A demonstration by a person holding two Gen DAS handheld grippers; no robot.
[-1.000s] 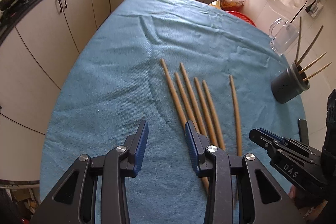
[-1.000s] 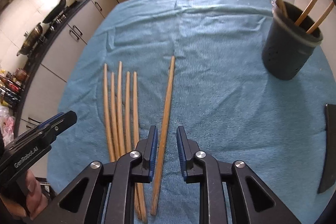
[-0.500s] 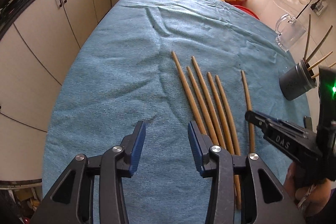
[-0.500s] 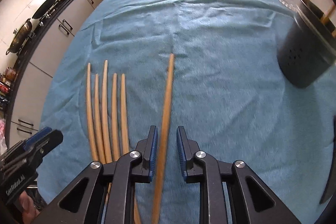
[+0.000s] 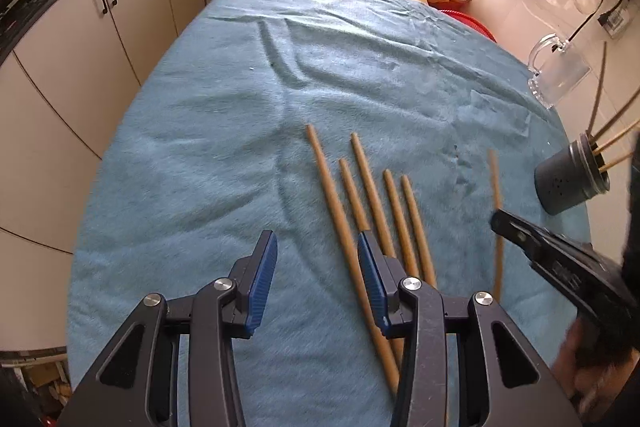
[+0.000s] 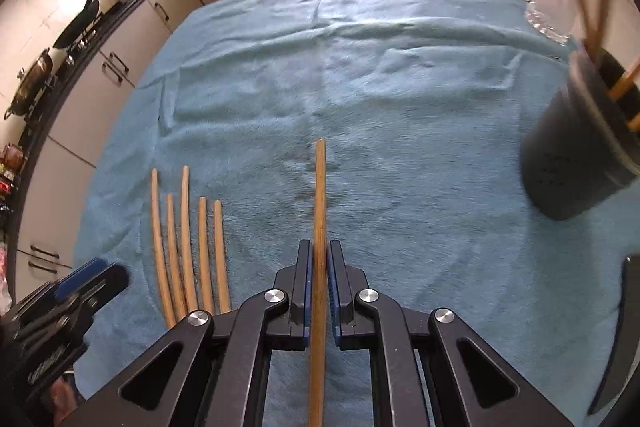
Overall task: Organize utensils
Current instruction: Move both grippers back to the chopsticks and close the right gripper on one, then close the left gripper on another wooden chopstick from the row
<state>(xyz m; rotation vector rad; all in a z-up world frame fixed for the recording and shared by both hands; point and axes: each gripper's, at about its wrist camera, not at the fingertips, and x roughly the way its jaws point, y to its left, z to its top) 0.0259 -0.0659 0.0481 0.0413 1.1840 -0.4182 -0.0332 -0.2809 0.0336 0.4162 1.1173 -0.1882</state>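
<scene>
With its blue pads pressed on both sides of a single wooden chopstick [image 6: 320, 211], the right gripper [image 6: 319, 259] is clamped on that stick; the shaft runs straight out between the fingers, tip pointing away from the camera over the blue cloth [image 6: 400, 115]. From the left wrist view the same stick [image 5: 496, 187] shows blurred, sticking out past the right gripper's black nose [image 5: 516, 227]. Left gripper [image 5: 316, 259] is part open with nothing between the pads, hovering over the cloth [image 5: 200, 187]; its right finger sits over the near ends of the loose chopsticks. Five chopsticks [image 5: 372, 195] lie side by side on the cloth, roughly parallel, far ends staggered; in the right wrist view that group [image 6: 188, 247] is left of the held stick, clearly apart from it. Dark round holder [image 6: 576, 155] stands on the cloth to the right, tilted in the fisheye, with several chopsticks already upright in it. Same holder [image 5: 568, 183] appears at the right edge of the left view. Clear glass mug [image 5: 556, 75] sits behind the holder near the cloth's edge.
</scene>
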